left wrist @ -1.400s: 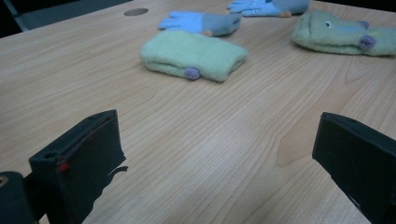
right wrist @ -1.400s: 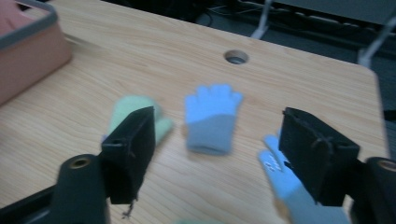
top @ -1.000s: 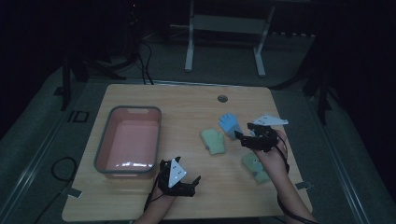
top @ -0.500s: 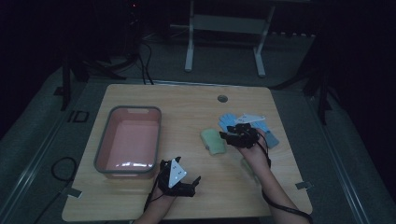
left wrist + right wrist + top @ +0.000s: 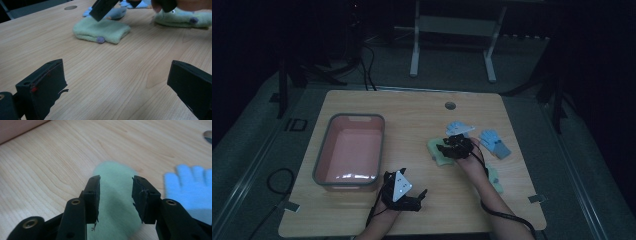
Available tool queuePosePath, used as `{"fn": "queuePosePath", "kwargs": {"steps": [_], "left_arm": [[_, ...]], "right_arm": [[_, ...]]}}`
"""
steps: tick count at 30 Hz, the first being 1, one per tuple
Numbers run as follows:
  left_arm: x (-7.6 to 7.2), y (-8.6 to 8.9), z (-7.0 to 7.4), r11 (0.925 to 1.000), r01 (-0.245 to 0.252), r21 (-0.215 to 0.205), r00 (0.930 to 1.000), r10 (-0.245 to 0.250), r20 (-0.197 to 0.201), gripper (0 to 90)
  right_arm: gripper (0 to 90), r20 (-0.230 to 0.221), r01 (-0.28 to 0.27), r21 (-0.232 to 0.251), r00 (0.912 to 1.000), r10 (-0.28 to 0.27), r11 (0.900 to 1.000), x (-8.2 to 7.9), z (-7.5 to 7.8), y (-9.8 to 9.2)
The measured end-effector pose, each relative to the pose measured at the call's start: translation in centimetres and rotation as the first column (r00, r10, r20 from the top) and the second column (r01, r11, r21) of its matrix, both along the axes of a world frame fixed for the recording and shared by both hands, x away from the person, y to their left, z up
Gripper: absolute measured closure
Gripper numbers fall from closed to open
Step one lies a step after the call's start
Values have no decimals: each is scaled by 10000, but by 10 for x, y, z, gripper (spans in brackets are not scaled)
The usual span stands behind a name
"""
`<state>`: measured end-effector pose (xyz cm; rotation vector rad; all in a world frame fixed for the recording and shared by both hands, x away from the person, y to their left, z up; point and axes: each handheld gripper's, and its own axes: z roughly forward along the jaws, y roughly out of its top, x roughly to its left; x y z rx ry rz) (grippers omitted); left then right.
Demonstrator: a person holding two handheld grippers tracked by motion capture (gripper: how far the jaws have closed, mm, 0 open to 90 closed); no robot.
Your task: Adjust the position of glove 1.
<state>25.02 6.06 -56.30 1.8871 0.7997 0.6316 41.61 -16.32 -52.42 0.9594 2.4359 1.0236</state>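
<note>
The right gripper (image 5: 443, 150) hangs low over the green sock (image 5: 438, 152) near the middle of the table (image 5: 412, 107), its jaws partly closed and still apart. They have just been closing. In the right gripper view (image 5: 116, 185) the sock (image 5: 115, 202) lies flat between and under the two jaws, with bare gaps to either pad (image 5: 96, 195), so nothing is gripped yet. The left gripper view shows one jaw of that same gripper slanting down just above the sock (image 5: 102, 30), which has a small purple dot on its near edge.

A blue glove (image 5: 458, 128) lies just behind the sock, fingers spread; in the right gripper view it (image 5: 192, 187) is just right of the sock. A second blue glove (image 5: 495, 143) lies to the right of the hand. A second green sock (image 5: 495, 178) lies beside the right forearm, partly hidden by it; in the left gripper view it (image 5: 182, 20) is at the far right under the hand.

The left gripper (image 5: 421, 196) rests near the table's front edge, just right of the pink bin (image 5: 349, 152). Its jaws stand wide in the left gripper view (image 5: 116, 82), with only bare wood between them, and the sock well ahead
</note>
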Motion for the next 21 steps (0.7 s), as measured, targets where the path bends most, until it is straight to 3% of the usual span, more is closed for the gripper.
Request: {"fn": "queuePosePath", "kwargs": {"steps": [7,16,21], "left_arm": [[0,0,0,10000,18,-4,10000,-18,-2,18],[0,0,0,10000,22,9,10000,-22,6,18],[0,0,0,10000,18,-17,10000,-18,-30,18]], "right_arm": [[590,-274,51,-467,9996,-64,9989,6,-20,11],[700,-257,897,361,9957,-888,9953,2,-29,10],[833,-170,1406,204,9900,-1402,9899,-1,-28,17]]}}
